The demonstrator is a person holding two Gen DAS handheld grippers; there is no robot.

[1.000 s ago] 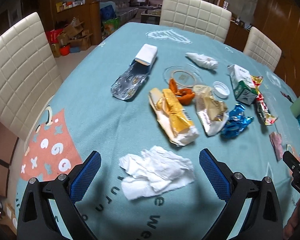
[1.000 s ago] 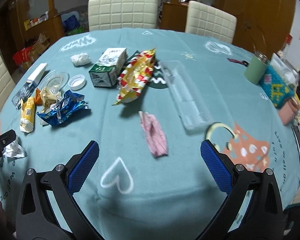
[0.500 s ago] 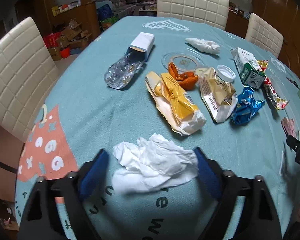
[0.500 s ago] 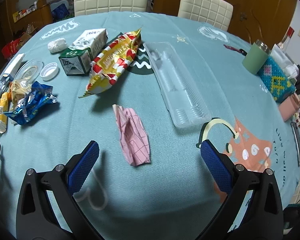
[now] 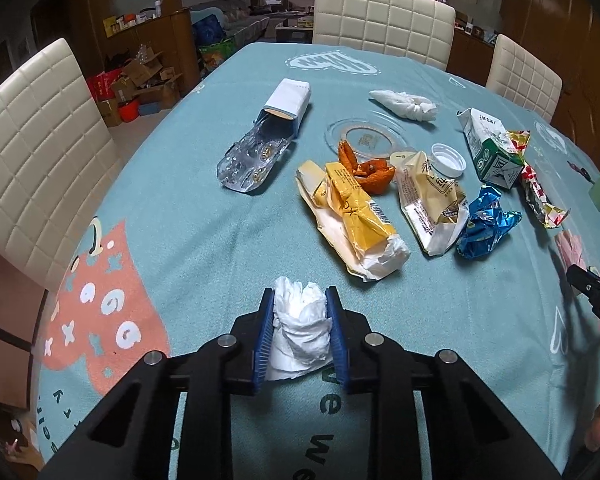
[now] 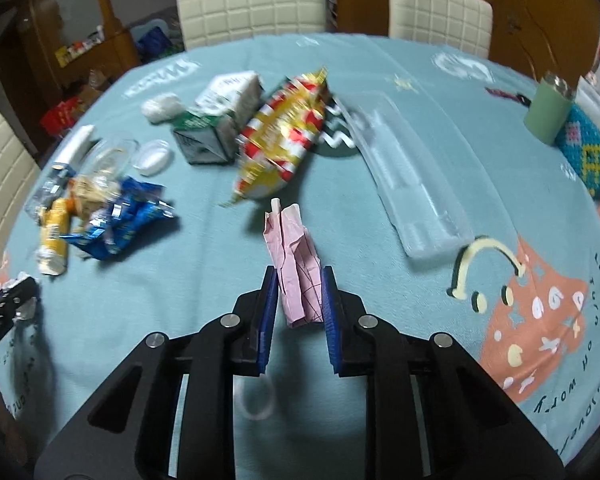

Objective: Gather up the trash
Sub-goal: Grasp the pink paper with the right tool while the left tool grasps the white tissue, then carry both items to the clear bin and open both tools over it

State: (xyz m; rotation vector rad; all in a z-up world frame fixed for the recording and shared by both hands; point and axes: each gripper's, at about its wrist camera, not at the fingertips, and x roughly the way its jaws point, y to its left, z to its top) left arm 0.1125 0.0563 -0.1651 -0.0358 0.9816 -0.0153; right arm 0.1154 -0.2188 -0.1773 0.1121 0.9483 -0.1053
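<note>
Presently both sets of fingers have just been closing: left gripper (image 5: pixel 300 300) pinches white tissue (image 5: pixel 300 326), right gripper (image 6: pixel 299 278) pinches pink paper (image 6: pixel 296 264), long axis toward twelve o'clock.

Your left tongs (image 5: pixel 300 312) sit at the near edge of the counter (image 5: pixel 204 240), with the tissue (image 5: pixel 300 328) between their pads. Beyond it lie two wrappers (image 5: pixel 352 208) side by side, a foil scrap (image 5: pixel 484 224) to their right, a blister pack (image 5: pixel 256 156) far left and a carton (image 5: pixel 488 144) far right. Your right tongs (image 6: pixel 299 292) close around the folded paper (image 6: pixel 296 264); a snack bag (image 6: pixel 284 140) lies just beyond it, a tray (image 6: pixel 412 184) to its right, a cup (image 6: pixel 548 112) far right.
</note>
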